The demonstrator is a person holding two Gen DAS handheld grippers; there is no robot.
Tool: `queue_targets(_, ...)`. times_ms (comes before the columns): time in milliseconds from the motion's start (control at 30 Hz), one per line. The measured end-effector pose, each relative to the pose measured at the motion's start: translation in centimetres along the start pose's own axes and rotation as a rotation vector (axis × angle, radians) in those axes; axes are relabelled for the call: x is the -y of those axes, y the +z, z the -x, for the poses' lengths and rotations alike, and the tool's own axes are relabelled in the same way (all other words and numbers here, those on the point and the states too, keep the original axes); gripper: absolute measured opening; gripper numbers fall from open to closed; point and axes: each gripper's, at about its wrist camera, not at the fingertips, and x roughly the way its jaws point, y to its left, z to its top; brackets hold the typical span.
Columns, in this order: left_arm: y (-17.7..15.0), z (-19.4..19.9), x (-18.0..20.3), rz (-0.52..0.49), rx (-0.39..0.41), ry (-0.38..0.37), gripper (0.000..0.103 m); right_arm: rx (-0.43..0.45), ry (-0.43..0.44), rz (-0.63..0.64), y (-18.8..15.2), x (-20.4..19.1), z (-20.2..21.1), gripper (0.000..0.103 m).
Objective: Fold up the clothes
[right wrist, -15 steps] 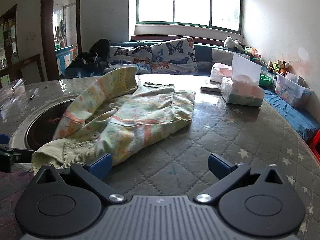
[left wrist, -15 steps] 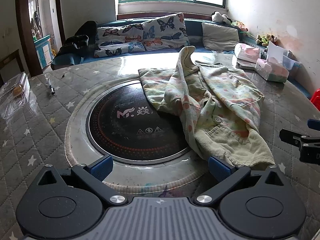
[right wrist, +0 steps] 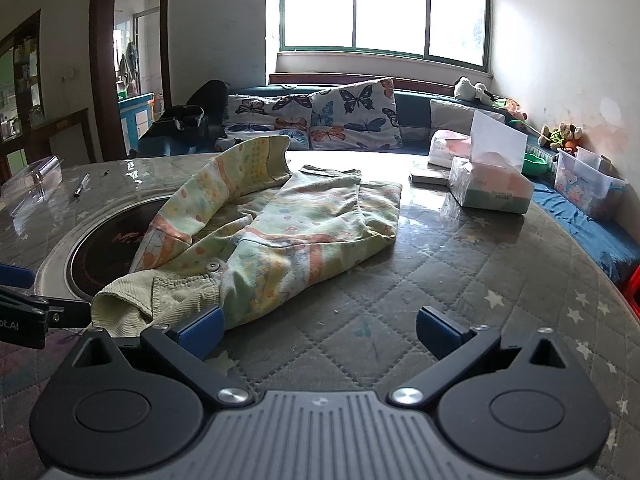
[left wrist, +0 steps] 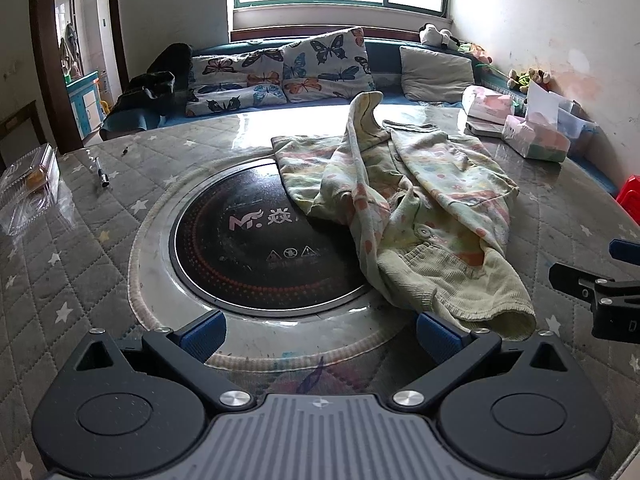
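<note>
Where the round table (left wrist: 100,240) runs past the picture edges, its full rim cannot be seen, and the crumpled garment (left wrist: 420,208) covers part of the black cooktop (left wrist: 248,248) sunk in its middle, hiding the end of the logo there. The garment, pale green with orange and yellow print, lies bunched on the table, one sleeve or flap standing up at the back; how its layers fold under is hard to make out. The left gripper (left wrist: 320,330) hangs with its jaws spread wide and nothing between them, its right fingertip (left wrist: 438,330) just beside the ribbed hem. The right gripper (right wrist: 320,330) is equally wide apart and holds nothing; its left fingertip (right wrist: 200,330) overlaps the hem in view, touching or not I cannot tell.
</note>
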Motion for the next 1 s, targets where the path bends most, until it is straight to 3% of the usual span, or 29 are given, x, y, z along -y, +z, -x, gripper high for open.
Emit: queue_targets(1000,-1.4,1.5,1.3,-0.019,0.0,-0.013,0.103,0.017,0.006,0.0,-1.5,-0.4,1.6,0.103)
